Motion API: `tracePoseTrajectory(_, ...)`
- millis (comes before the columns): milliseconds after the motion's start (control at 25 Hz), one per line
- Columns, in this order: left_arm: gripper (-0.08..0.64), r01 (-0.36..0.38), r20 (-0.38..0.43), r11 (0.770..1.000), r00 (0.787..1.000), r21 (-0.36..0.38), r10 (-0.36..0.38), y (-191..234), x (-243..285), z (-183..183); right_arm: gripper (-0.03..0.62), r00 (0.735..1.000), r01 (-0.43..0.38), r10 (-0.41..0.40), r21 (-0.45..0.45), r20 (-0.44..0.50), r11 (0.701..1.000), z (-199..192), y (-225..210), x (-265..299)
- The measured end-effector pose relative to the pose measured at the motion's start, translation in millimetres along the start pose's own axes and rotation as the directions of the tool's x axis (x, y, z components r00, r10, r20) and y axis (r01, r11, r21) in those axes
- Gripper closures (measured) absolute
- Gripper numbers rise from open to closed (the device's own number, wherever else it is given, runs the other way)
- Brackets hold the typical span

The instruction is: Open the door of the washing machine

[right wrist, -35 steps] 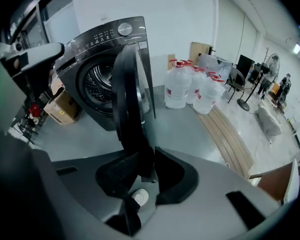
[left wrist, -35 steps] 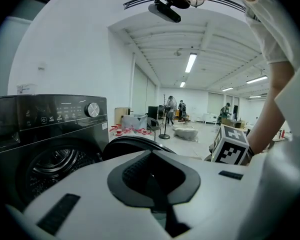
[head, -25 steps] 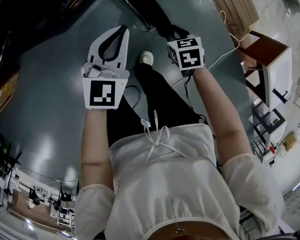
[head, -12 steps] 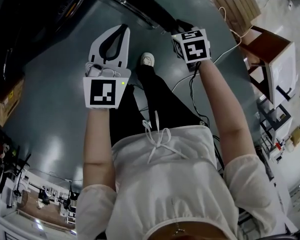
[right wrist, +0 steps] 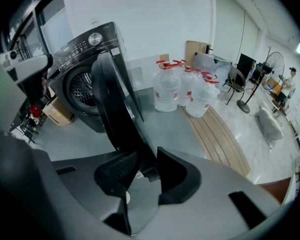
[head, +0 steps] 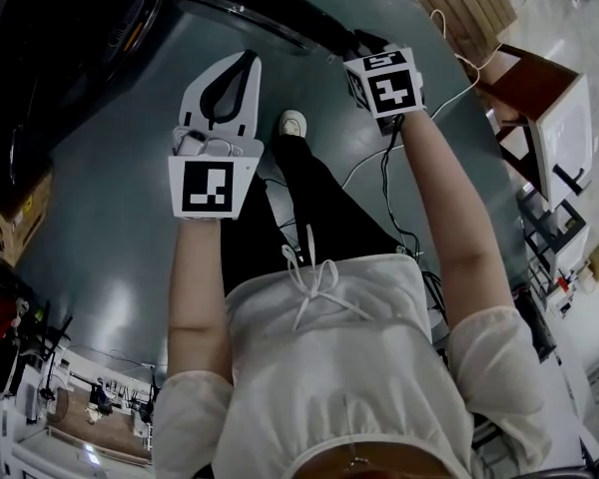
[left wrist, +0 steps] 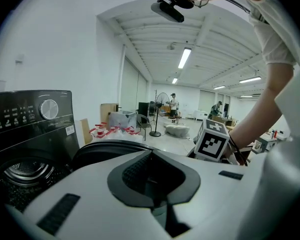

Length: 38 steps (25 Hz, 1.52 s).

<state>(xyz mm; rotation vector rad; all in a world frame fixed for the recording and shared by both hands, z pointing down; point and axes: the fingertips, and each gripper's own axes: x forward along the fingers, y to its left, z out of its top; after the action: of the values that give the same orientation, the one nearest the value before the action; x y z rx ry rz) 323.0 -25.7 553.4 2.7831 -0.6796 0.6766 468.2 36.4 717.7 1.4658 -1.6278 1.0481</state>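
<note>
1. The dark grey front-loading washing machine (right wrist: 85,46) stands on the grey-green floor (right wrist: 175,129). Its round, glossy black door (right wrist: 112,99) is swung well away from the opening, so the perforated metal drum (right wrist: 82,90) shows.
2. The right tongs (right wrist: 146,159) pinch the door's free rim, which runs down between the two dark pads. The jaws have just been easing apart a little, but the rim is between them and looks gripped.
3. The left tongs (left wrist: 151,156) are pressed together on nothing and held in the air near the machine, apart from the door.
4. Handling, as I judge it:
   - The door is rigid and probably fairly heavy for its size.
   - It turns only about its hinge, so it should be led round its arc rather than dragged straight out.
   - The glossy face looks slippery.
5. The best hold is likely the thin free rim by the latch, opposite the hinge, where the pads can close on both faces. A loosening pinch there could slide off.
6. Count:
   - one machine, with one door and one round silver dial (right wrist: 94,38)
   - two tongs
   - one brown cardboard box (right wrist: 57,111) beside the machine
   - a cluster of clear, red-capped water jugs (right wrist: 166,91), at least four; the exact number I cannot tell.
</note>
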Motion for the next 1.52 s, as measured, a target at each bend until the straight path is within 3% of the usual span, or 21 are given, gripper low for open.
tracePoseTrajectory(160, 0.537, -0.02, 0.011, 1.0, 1.0, -0.01, 0.02, 3.2, -5.2, 3.5, 0.474, 1.0, -0.002, 0.002, 0.025, 0.004, 1.0, 3.2, -2.0, -6.7)
tracePoseTrajectory(280, 0.537, -0.039, 0.019, 0.999, 0.999, -0.016, 0.04, 8.0, -18.5, 5.9, 0.46, 0.999, 0.045, -0.045, 0.03, 0.001, 0.999, 4.8, -6.1, -22.3)
tracePoseTrajectory(480, 0.537, -0.094, 0.048, 0.995, 0.994, -0.037, 0.096, 26.4, -51.9, 17.8, 0.535, 0.99, 0.122, -0.117, -0.065, 0.076, 0.99, 31.7, 2.5, -60.0)
tracePoseTrajectory(600, 0.537, -0.113, 0.07, 0.992, 0.991, -0.058, 0.116, 37.6, -72.2, 27.9, 0.577, 0.988, 0.116, -0.108, -0.065, 0.114, 0.991, 58.0, 20.9, -81.1)
tracePoseTrajectory(840, 0.537, -0.142, 0.111, 0.989, 0.983, -0.052, 0.147, 56.7, -110.0, 47.6, 0.586, 0.983, 0.062, -0.048, -0.076, 0.175, 0.995, 102.5, 67.9, -106.5)
tracePoseTrajectory(1040, 0.537, -0.195, 0.2, 0.979, 0.959, -0.053, 0.202, 86.4, -154.1, 71.7, 0.586, 0.976, 0.028, 0.001, -0.134, 0.218, 0.991, 139.5, 120.2, -121.3)
tracePoseTrajectory(1160, 0.537, -0.232, 0.189, 0.972, 0.953, -0.041, 0.235, 107.9, -185.3, 76.0, 0.586, 0.966, -0.003, 0.05, -0.183, 0.255, 0.983, 166.5, 158.4, -129.1)
tracePoseTrajectory(1320, 0.537, -0.283, 0.122, 0.956, 0.949, -0.076, 0.291, 138.2, -233.8, 71.2, 0.586, 0.941, -0.03, 0.114, -0.258, 0.318, 0.966, 203.5, 215.0, -140.3)
tracePoseTrajectory(1520, 0.537, -0.379, 0.189, 0.92, 0.901, -0.1, 0.391, 178.6, -300.2, 70.9, 0.586, 0.905, -0.087, 0.225, -0.36, 0.361, 0.929, 237.2, 293.7, -156.6)
